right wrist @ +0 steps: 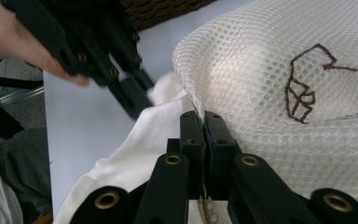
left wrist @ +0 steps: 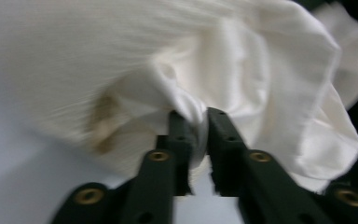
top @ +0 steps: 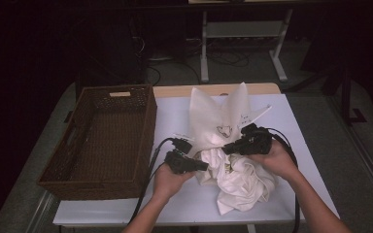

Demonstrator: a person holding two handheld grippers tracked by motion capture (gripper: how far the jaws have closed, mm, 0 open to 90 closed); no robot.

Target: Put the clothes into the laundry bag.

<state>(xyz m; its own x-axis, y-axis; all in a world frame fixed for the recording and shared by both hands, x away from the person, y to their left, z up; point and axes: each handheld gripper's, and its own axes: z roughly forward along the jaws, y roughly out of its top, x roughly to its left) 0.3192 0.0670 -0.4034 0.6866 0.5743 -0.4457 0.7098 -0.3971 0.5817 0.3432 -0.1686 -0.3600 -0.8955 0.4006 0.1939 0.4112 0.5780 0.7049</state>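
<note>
Both grippers clamp cloth: left (left wrist: 196,122) garment (left wrist: 242,70), right (right wrist: 204,122) mesh bag (right wrist: 279,60) pointing away.

- A lab or workroom set up for recording, not a home — the surroundings are dark and bare.
- The table (top: 281,116) is covered by a plain white sheet, with a wooden edge showing at the back.
- Behind it stands a white metal frame (top: 243,43) on 2 legs, with loose cables (top: 223,58) trailing across the grey floor (top: 311,73).
</note>
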